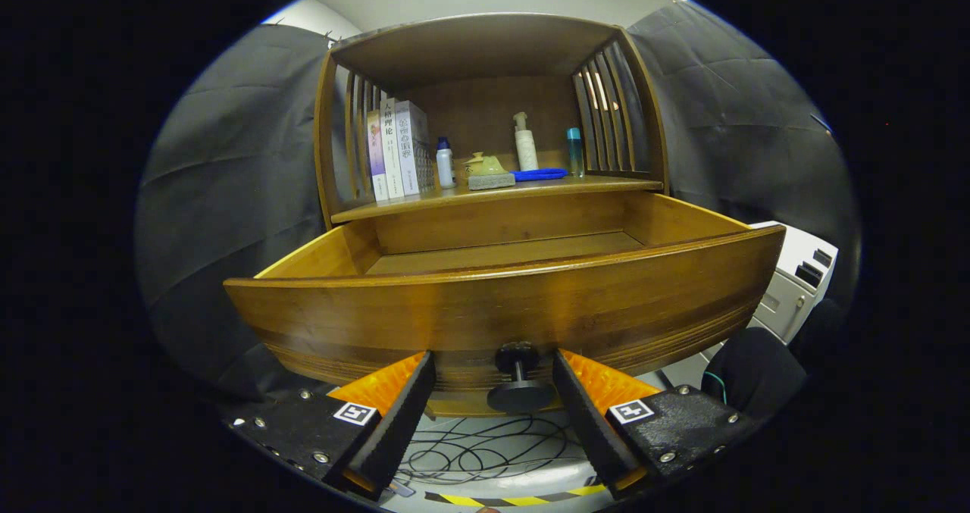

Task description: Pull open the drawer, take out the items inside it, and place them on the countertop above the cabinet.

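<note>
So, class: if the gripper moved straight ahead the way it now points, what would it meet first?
Most likely the drawer knob, which sits between the open gripper's fingers; just behind it is the drawer front. Depth is hard to judge.

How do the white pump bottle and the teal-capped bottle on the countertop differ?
The white pump bottle is pale and opaque with a pump head; the teal-capped bottle is slimmer, shorter and has a plain cap. The pump bottle stands mid-shelf behind the blue item; the teal-capped one stands by the slatted side. Both are upright. The gripper is open around the drawer knob.
</note>
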A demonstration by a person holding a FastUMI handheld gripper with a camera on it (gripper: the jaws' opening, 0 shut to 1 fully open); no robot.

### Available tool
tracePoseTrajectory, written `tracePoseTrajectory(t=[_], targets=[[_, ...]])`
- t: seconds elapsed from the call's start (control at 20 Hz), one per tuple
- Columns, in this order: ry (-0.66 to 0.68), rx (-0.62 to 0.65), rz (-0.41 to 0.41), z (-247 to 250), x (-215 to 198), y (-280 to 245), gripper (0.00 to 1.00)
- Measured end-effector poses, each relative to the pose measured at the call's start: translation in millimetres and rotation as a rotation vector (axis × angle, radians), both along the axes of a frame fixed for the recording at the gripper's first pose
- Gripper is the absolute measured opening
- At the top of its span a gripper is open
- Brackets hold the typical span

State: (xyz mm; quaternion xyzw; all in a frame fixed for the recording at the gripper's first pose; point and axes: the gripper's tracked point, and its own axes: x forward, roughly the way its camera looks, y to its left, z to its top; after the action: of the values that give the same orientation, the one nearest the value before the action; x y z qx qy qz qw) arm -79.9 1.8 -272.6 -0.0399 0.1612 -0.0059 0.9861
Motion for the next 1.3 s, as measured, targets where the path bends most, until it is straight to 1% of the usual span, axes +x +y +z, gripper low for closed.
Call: tracePoseTrajectory(t=[0.3,0.45,0.6,0.75,0.9,1.05,1.3], targets=[[-0.027,0.001,0.006,13,0,-6,0.95],[-0.046,-0.027,0.017,19,4,-11,0.94],[-0.071,-0.095,0.047,25,18,-17,0.94],[-0.076,-0.080,0.051,25,33,-16,0.94],[-0.085,-0.079,0.049,26,54,-14,0.94],[-0.125,-0.085,0.050,33,87,-11,0.94],[-0.128,-0.096,0.047,25,144,-8,0.94]])
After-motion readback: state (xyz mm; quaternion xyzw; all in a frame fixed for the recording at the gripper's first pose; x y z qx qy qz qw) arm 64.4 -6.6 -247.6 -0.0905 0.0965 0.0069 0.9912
